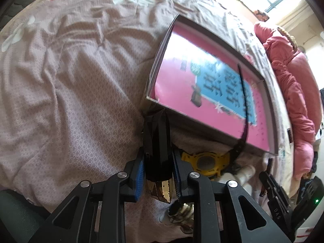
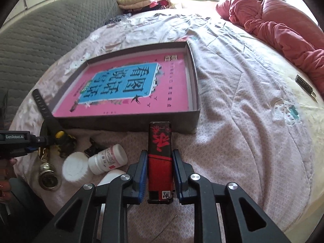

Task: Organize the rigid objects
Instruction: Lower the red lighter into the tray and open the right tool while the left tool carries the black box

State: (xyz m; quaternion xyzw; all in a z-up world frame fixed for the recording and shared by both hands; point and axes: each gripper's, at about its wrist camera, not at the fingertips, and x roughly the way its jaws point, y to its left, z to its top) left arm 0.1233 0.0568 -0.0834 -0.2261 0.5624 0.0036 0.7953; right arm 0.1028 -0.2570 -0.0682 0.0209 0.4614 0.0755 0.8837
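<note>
Both tongs pinch cargo: left gripper point(image 1: 158, 174) clamps a black faceted bottle point(image 1: 157, 141); right gripper point(image 2: 158, 174) clamps a red lighter point(image 2: 160, 158). Tray point(image 2: 193, 77) lies at twelve o'clock. Lift clear of its wall before releasing.

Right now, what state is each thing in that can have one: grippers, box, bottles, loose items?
left hand-held gripper: shut on black and gold faceted piece
right hand-held gripper: shut on red and black lighter
shallow box: open, lidless, on the bed, pink book flat inside
white pill bottle: on its side, capped
black strap: draped over the box's corner
yellow piece: lying outside the box
</note>
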